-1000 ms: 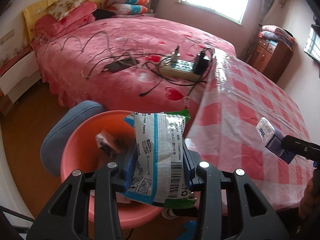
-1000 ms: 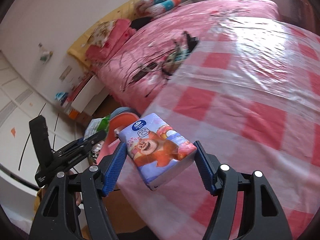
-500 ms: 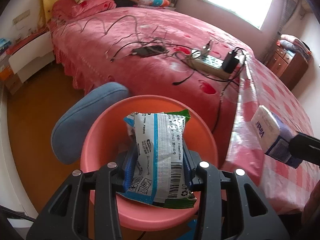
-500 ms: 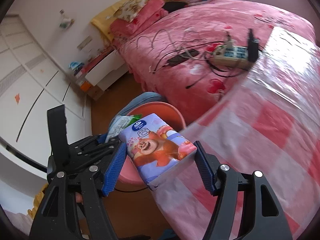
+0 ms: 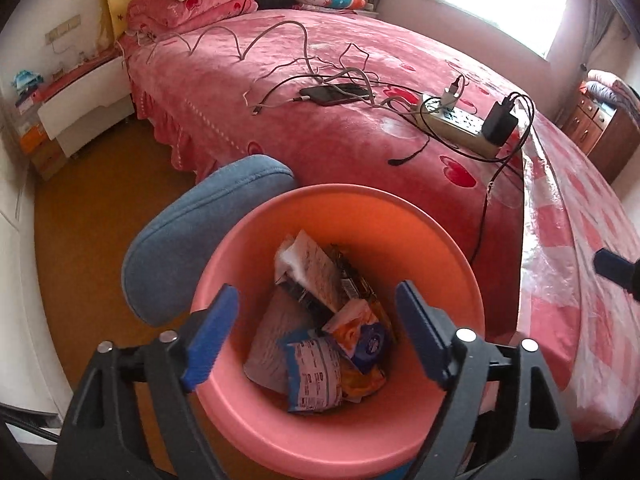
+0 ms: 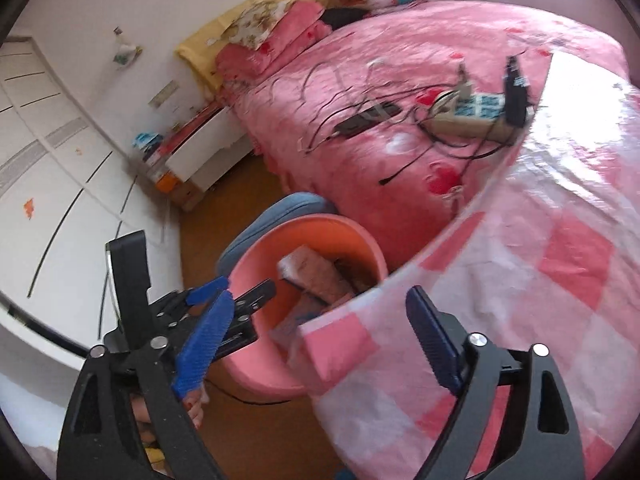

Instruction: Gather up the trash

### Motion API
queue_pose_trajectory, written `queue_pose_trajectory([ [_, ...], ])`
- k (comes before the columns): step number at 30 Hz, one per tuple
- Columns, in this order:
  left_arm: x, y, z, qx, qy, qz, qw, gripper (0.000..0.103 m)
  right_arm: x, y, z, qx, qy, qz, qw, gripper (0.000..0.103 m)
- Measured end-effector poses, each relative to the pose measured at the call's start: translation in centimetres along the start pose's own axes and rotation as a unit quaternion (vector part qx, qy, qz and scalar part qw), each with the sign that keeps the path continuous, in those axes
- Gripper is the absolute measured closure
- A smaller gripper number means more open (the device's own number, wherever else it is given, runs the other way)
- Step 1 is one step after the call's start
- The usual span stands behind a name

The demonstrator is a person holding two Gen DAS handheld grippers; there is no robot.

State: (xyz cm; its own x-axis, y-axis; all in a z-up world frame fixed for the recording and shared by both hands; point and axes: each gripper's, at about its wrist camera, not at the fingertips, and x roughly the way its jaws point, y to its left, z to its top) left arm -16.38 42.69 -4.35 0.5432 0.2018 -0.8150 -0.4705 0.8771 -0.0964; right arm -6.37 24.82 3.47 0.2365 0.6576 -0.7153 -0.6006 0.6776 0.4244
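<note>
A pink plastic bin [image 5: 448, 264] stands on the floor beside the bed and holds several wrappers. The white and blue snack packet [image 5: 312, 372] and the tissue pack [image 5: 366, 334] lie inside on the pile. My left gripper [image 5: 320, 328] is open and empty, right above the bin's mouth. My right gripper [image 6: 320, 336] is open and empty, over the edge of the pink checked plastic sheet [image 6: 540, 280], just right of the bin [image 6: 256, 276]. The left gripper also shows in the right wrist view [image 6: 232, 288].
A blue padded chair back [image 5: 200, 224] touches the bin's left side. The pink bed [image 5: 320, 128] behind carries a phone [image 5: 332, 94], a power strip [image 5: 460, 120] with chargers and several loose cables. A white bedside unit [image 5: 80, 108] stands far left; a wooden dresser [image 5: 600, 136] far right.
Both grippers opened. The snack packet dropped from the left gripper and the tissue pack from the right gripper into the bin. The right gripper swung left toward the bin.
</note>
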Motion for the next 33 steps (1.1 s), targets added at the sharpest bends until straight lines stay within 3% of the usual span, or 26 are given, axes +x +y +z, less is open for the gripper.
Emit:
queue_pose_trajectory([
  [3, -0.2, -0.7, 0.1, 0.014, -0.004, 0.012, 0.9998, 0.014, -0.8, -0.6, -0.1, 0.001, -0.016, -0.020, 1.000, 0.014],
  [18, -2.3, -4.9, 0.5, 0.068, -0.040, 0.037, 0.9962, 0.011, -3.9, -2.8, -1.8, -0.017, -0.059, -0.094, 0.994, 0.013],
  [33, -4.8, -9.2, 0.6, 0.106, -0.062, 0.026, 0.9921, 0.010, -7.7, -5.1, -3.9, -0.011, -0.097, -0.135, 0.986, 0.009],
])
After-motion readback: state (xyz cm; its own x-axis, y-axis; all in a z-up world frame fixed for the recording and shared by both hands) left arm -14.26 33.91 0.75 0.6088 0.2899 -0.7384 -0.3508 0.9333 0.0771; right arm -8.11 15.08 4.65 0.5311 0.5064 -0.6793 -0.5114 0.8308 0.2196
